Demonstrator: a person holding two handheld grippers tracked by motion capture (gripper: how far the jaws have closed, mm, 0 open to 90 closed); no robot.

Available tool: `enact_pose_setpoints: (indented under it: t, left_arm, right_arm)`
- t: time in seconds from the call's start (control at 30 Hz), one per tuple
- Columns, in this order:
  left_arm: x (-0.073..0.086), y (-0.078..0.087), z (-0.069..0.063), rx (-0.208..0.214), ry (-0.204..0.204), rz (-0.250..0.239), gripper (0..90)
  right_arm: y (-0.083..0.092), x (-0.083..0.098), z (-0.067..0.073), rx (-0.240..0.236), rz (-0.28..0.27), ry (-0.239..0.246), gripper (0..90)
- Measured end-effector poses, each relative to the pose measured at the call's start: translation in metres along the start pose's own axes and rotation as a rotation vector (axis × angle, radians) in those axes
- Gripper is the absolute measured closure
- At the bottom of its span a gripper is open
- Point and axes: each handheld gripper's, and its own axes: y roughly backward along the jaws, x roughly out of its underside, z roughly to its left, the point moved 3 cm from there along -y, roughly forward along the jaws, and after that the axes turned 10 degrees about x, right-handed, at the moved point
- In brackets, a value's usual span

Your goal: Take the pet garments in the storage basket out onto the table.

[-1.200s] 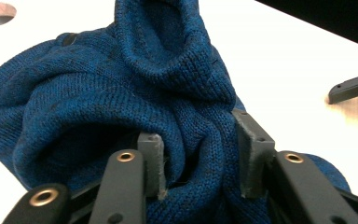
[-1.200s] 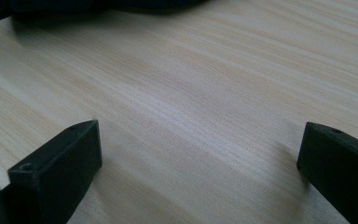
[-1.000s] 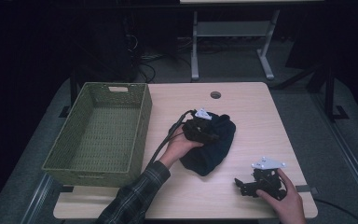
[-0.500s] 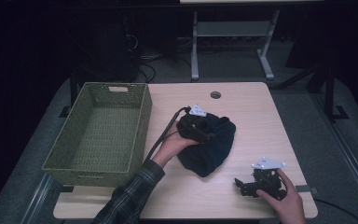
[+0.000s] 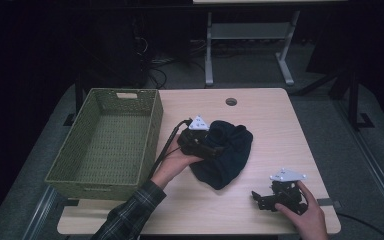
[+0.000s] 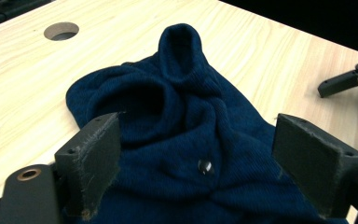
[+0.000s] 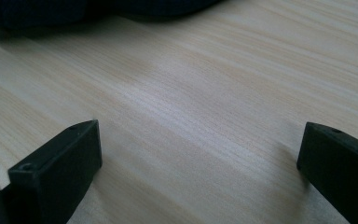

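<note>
My left sleeve (image 5: pixel 130 212) is dark plaid, and each black gripper, left gripper (image 5: pixel 215 149) and right gripper (image 5: pixel 260 196), carries a pale grey three-cornered plate, the left trailing a black cable (image 5: pixel 164 150).

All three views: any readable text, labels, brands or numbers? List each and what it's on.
None readable.
Navy garment: no tag or print; its small dark button is plain.
Green woven basket: no label.
Table: bare wood with a cable hole, no markings.
Left gripper and right gripper: no lettering on jaws or grey plates.
</note>
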Motion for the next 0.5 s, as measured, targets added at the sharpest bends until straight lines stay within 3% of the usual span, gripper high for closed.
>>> enact_pose_setpoints:
  t: [0.33, 0.5]
  left_arm:
    - [0.016, 0.021, -0.014, -0.009, 0.01, -0.031, 15.0]
    - [0.024, 0.03, -0.015, -0.02, 0.019, -0.038, 14.8]
  right_arm:
    - [0.0, 0.0, 0.0, 0.0, 0.0, 0.004, 0.0]
    - [0.0, 0.0, 0.0, 0.0, 0.0, 0.004, 0.0]
